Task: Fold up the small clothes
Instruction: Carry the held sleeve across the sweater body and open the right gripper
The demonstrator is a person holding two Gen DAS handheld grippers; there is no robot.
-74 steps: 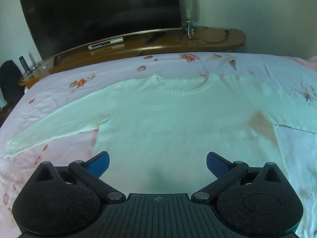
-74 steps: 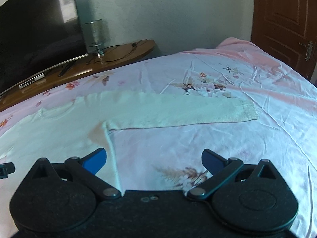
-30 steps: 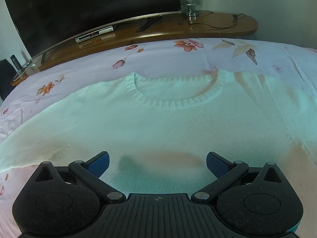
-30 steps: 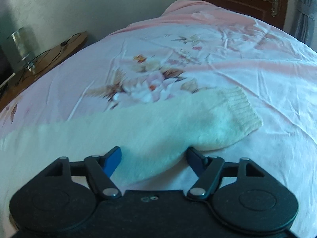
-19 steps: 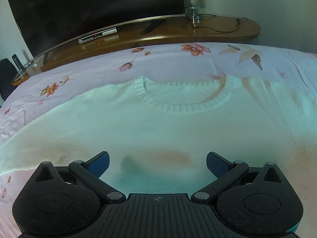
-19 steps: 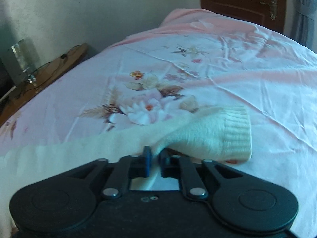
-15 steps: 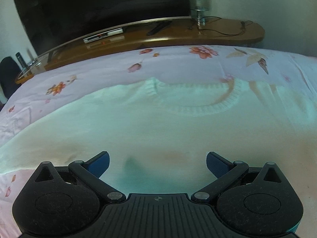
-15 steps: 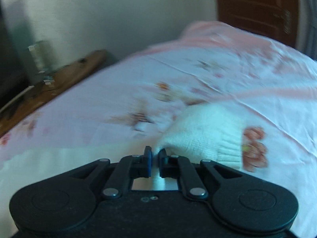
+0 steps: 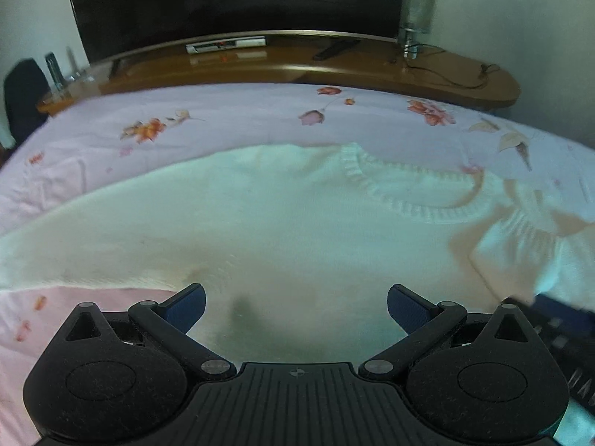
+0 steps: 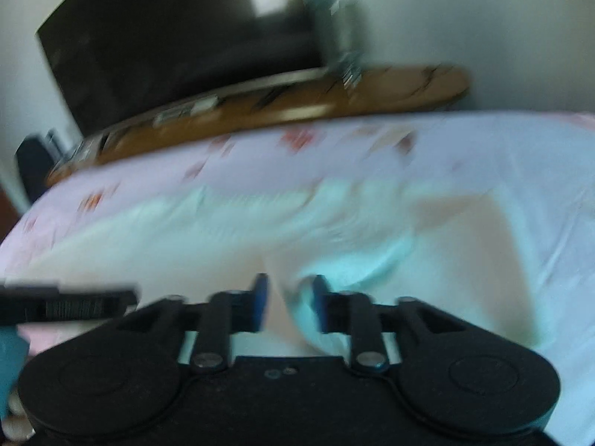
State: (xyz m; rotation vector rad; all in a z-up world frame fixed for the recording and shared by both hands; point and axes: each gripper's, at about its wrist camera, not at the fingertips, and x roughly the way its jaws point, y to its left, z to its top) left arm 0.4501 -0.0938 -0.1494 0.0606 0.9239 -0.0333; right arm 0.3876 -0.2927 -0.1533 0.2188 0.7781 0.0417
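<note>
The sweater (image 9: 282, 223) lies spread flat on the flower-print bed (image 9: 223, 126), and through my left wrist view it fills everything ahead of the jaws. My left gripper (image 9: 295, 303) hangs with its jaws wide and holding nothing, hovering over the sweater's lower body; whether they brush the knit I cannot tell. The ribbed neckline (image 9: 409, 193) sits ahead and to the right of the jaws. Further right, a sleeve cuff (image 9: 520, 230) has been brought in over the chest, and the dark edge of my other tool shows at the right rim. The TV stand (image 9: 334, 63) runs behind the bed.

The right wrist view is heavily blurred. My right gripper (image 10: 288, 301) has its jaws narrow, and pale knit sits between them, but I cannot tell whether they pinch it or are partly apart. Ahead of the jaws the sweater (image 10: 260, 223) body spreads left; the folded sleeve runs off to the right.

I judge the step to be laying this sleeve across the chest. To do it well I should lower the cuff flat and square to the side seam, let go only once it rests, and use the left jaws to steady the body.
</note>
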